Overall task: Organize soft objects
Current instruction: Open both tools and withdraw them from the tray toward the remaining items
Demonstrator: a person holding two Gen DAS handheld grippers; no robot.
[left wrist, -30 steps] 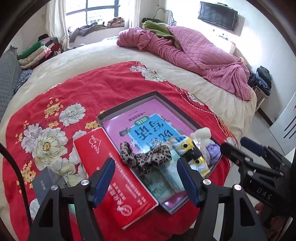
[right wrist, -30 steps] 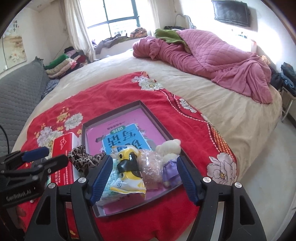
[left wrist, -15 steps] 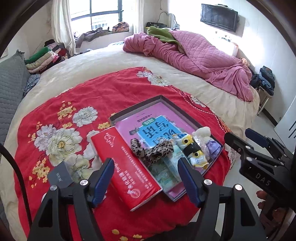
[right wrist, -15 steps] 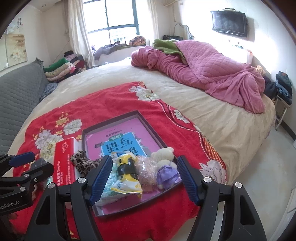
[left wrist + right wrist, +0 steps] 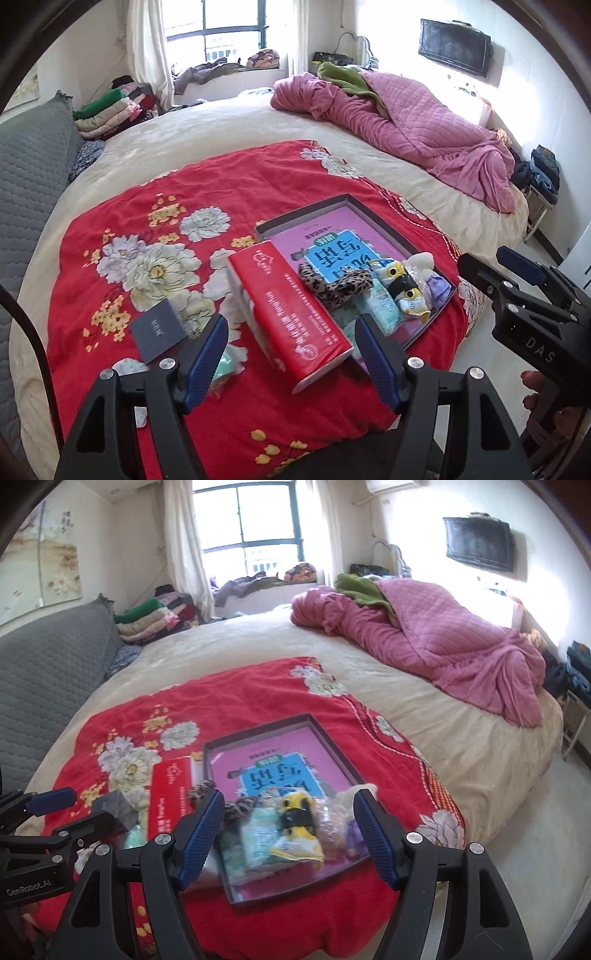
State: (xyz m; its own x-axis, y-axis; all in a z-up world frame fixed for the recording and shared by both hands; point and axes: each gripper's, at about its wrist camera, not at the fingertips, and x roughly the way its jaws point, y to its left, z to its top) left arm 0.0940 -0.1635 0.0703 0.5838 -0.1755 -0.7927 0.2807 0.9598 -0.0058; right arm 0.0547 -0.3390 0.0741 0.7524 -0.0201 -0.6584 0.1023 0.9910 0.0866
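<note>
A dark shallow box (image 5: 373,216) (image 5: 328,738) with a pink and blue book in it lies on a red flowered blanket (image 5: 221,184). At its near end lie a leopard-print cloth (image 5: 332,284), a yellow and black packet (image 5: 404,291) (image 5: 295,827), a teal pack (image 5: 384,306) and a small plush toy (image 5: 424,264). A red tissue pack (image 5: 288,310) (image 5: 168,797) lies left of the box. My left gripper (image 5: 291,345) is open and empty above the tissue pack. My right gripper (image 5: 288,827) is open and empty above the box's near end.
A dark card (image 5: 157,330) and small pale items (image 5: 225,365) lie on the blanket at the left. A pink quilt (image 5: 406,122) is heaped at the far right of the bed. Folded clothes (image 5: 110,110) and a grey cushion (image 5: 29,158) are at the left.
Both grippers have pulled back and up from the box, so the objects look smaller and farther. Both stay open and empty.
</note>
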